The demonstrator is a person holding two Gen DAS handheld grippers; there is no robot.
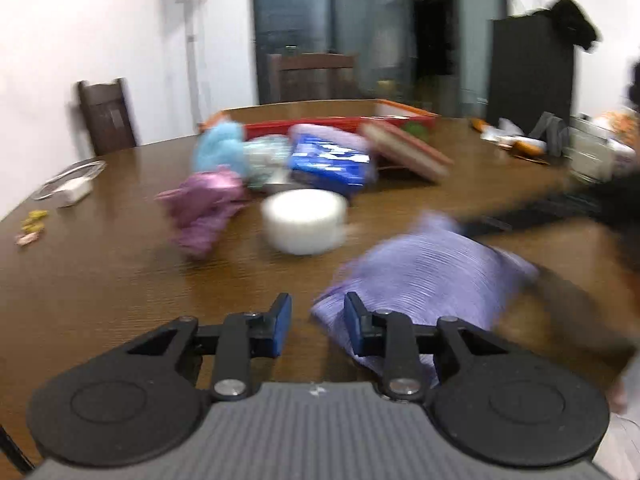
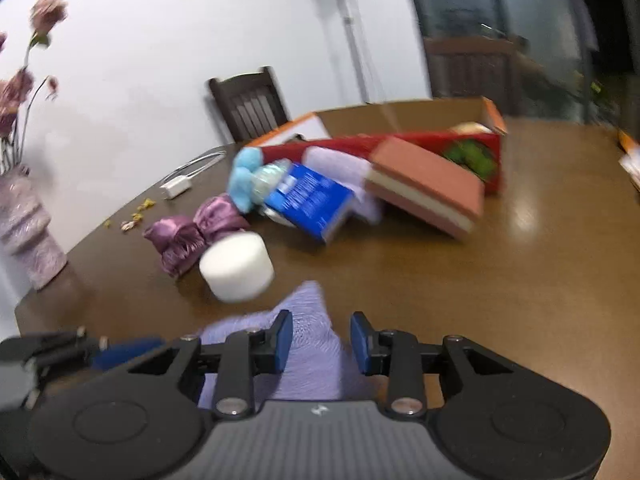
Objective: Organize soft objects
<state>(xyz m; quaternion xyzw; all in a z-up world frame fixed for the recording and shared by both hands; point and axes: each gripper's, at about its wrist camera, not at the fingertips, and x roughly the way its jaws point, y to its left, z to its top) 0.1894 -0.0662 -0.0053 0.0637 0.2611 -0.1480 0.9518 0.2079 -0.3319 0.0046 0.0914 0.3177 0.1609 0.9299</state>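
Fingers of the left gripper (image 1: 316, 326) are seen narrowly parted, with a corner of the lilac cushion (image 1: 424, 276) lying just at the right pad; no pad is seen pressing on it, and bare table shows in the gap. Fingers of the right gripper (image 2: 322, 342) are likewise set a little apart, with a peak of the same cushion (image 2: 308, 344) standing between them; whether the pads grip it cannot be told through the blur.

On the wooden table (image 1: 104, 264), from left to right, are noted: a white charger with its cable (image 1: 74, 192), a crumpled purple satin cloth (image 1: 204, 208), a white foam cylinder (image 1: 304, 222) just beside it, a light blue fluffy item (image 1: 220, 146), a blue packet (image 1: 330, 164), and a pink-and-cream sponge block (image 1: 408, 150) propped against a red cardboard box (image 1: 332, 122). The cushion lies nearest the camera, right of centre. A vase of flowers (image 2: 24, 216) is recorded at the table's left edge in the right wrist view.
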